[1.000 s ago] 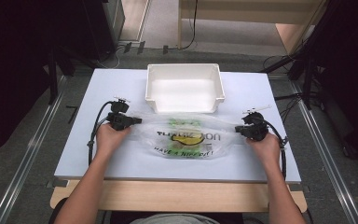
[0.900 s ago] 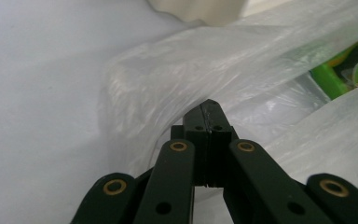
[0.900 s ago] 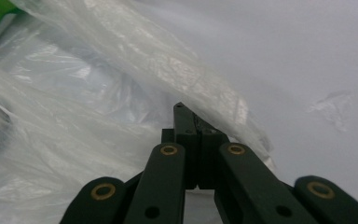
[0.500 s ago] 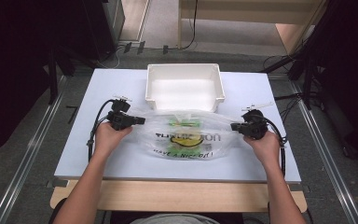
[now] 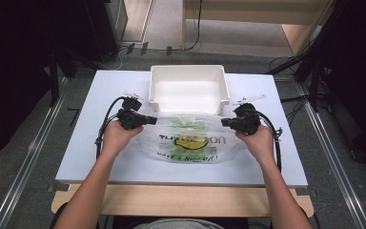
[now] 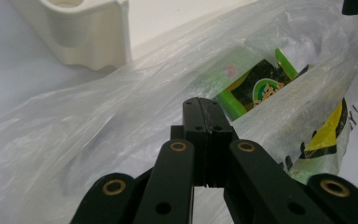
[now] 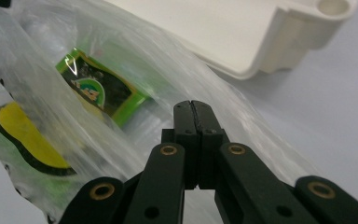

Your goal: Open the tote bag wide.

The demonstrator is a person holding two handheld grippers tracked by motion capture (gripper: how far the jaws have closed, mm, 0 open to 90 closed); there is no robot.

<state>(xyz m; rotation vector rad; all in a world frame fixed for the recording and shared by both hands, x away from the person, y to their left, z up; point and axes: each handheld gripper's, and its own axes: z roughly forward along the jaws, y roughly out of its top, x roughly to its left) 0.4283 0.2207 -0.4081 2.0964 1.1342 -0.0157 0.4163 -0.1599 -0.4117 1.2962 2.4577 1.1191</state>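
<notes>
A clear plastic bag (image 5: 190, 141) with black lettering and a yellow print lies stretched between my two grippers, just in front of the white bin (image 5: 188, 90). My left gripper (image 5: 151, 119) is shut on the bag's left edge and points right. At the bag's right edge my right gripper (image 5: 224, 122) is shut on the film and points left. In the left gripper view the jaws (image 6: 200, 106) meet flat with film (image 6: 121, 107) draped round them, and a green packet (image 6: 261, 88) shows inside. The right gripper view has the same packet (image 7: 98, 91) beyond the closed jaws (image 7: 191, 107).
The white bin (image 7: 242, 32) stands empty at the back middle of the pale table (image 5: 100, 157). Cables trail from both grippers over the table's sides. Dark stands and floor cables surround the table.
Both hands have risen and moved away from the person toward the bin. The bag has come along with them, its upper edge now close to the bin's front wall.
</notes>
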